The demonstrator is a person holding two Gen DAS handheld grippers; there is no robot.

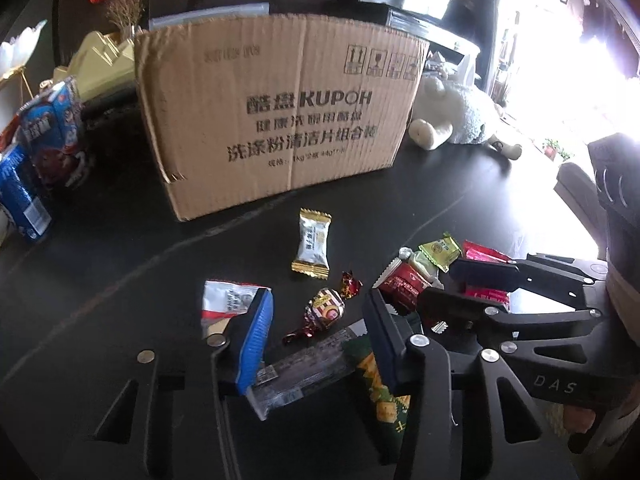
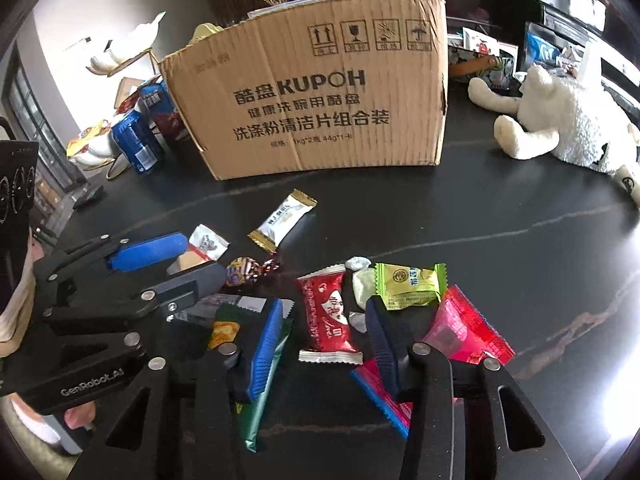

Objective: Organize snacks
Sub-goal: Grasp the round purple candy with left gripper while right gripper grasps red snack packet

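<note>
Loose wrapped snacks lie on the dark table (image 1: 120, 240) in front of a cardboard box (image 1: 280, 120). My left gripper (image 1: 316, 344) is low over them with its fingers apart. A twist-wrapped candy (image 1: 326, 312) and a dark bar wrapper (image 1: 304, 372) lie between them, with no pad clearly pressing. A white and red packet (image 1: 228, 300) sits just outside its left finger. My right gripper (image 2: 324, 340) straddles a red packet (image 2: 330, 320), and a gap shows beside the left pad. Next to it lie a green packet (image 2: 408, 286), a pink packet (image 2: 460, 324) and a white and gold packet (image 2: 284, 218).
Blue snack boxes (image 2: 138, 142) stand left of the box, and a white plush toy (image 2: 560, 128) lies to its right. A green wrapper (image 2: 264, 400) and a blue-edged packet (image 2: 380, 400) lie under the right gripper. Both grippers work close together.
</note>
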